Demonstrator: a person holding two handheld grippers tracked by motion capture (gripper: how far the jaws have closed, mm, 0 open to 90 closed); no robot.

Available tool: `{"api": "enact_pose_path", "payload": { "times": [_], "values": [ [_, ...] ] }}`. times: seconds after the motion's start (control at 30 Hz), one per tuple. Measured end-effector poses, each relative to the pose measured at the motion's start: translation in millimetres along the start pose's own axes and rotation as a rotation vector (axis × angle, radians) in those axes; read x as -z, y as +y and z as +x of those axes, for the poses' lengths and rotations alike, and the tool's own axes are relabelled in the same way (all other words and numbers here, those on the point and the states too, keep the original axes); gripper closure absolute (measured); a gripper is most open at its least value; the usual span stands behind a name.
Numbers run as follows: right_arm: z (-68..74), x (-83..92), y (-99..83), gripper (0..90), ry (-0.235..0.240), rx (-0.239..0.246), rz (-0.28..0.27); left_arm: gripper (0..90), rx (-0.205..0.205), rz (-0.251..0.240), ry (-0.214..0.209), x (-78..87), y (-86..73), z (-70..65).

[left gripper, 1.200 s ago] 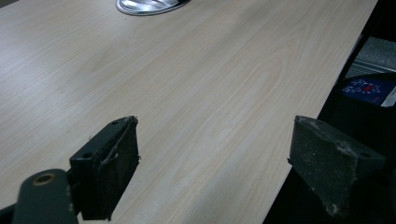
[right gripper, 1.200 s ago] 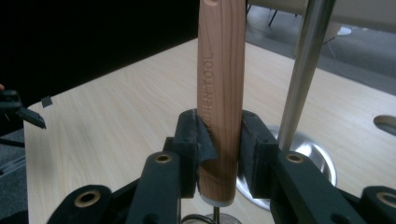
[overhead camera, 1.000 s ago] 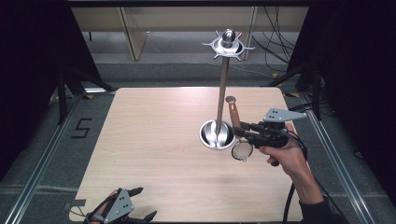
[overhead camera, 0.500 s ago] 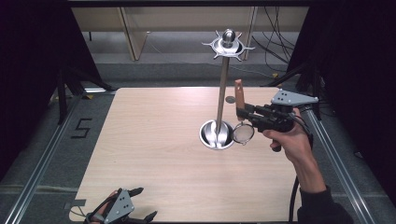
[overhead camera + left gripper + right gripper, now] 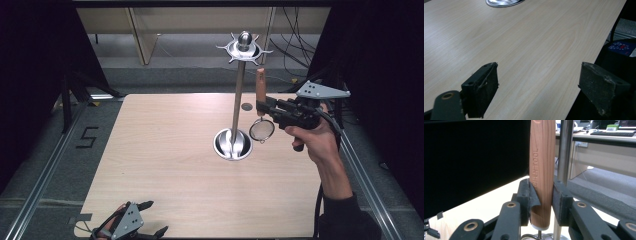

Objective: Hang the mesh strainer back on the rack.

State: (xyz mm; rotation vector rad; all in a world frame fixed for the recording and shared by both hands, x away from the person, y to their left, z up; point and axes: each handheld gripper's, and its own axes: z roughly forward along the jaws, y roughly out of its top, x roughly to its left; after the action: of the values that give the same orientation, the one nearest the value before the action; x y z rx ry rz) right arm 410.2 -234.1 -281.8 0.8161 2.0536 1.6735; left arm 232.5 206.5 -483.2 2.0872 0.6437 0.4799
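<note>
A small strainer with a wooden handle (image 5: 260,85) (image 5: 542,170) and a round mesh head (image 5: 261,130) hangs upright in the air, head down. My right gripper (image 5: 261,107) (image 5: 541,202) is shut on that handle, just right of the steel pole (image 5: 238,100) (image 5: 564,150) of a tall stand. The stand has a round shiny base (image 5: 232,145) (image 5: 503,2) on the table and a spiked hanger ring (image 5: 244,48) at its top. My left gripper (image 5: 149,219) (image 5: 537,90) rests at the table's near left edge, jaws wide apart over bare wood.
The light wooden table (image 5: 165,150) is bare apart from the stand and a small dark disc (image 5: 246,106) behind it. Metal rails (image 5: 45,170) run along both sides, with dark curtains beyond. Cables (image 5: 295,45) lie on the floor at the back right.
My right gripper has lifted the strainer upward beside the pole; its mesh head now hangs above the stand's base level. The left gripper has stayed put.
</note>
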Motion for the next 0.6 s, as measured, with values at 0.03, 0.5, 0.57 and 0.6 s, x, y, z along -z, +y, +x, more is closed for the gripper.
{"api": "enact_pose_path", "payload": {
  "times": [0.03, 0.5, 0.57, 0.6],
  "values": [
    [0.0, 0.0, 0.0, 71.3, 0.0, 0.0, 0.0, 15.1, 0.0, 0.0, 0.0, 0.0, 0.0, 0.0],
    [-1.6, -11.9, 19.2, 71.3, -0.024, -0.002, 0.013, 15.1, 0.008, 0.007, -0.017, -0.9, -0.2, -1.5],
    [-3.5, -14.3, 20.0, 71.2, -0.032, -0.015, 0.012, 15.1, 0.005, 0.007, -0.016, -0.9, -0.1, -1.5],
    [-5.6, -15.4, 20.3, 71.2, -0.025, -0.015, 0.008, 15.1, 0.0, -0.001, -0.006, -1.3, -0.2, -1.3]
  ]
}}
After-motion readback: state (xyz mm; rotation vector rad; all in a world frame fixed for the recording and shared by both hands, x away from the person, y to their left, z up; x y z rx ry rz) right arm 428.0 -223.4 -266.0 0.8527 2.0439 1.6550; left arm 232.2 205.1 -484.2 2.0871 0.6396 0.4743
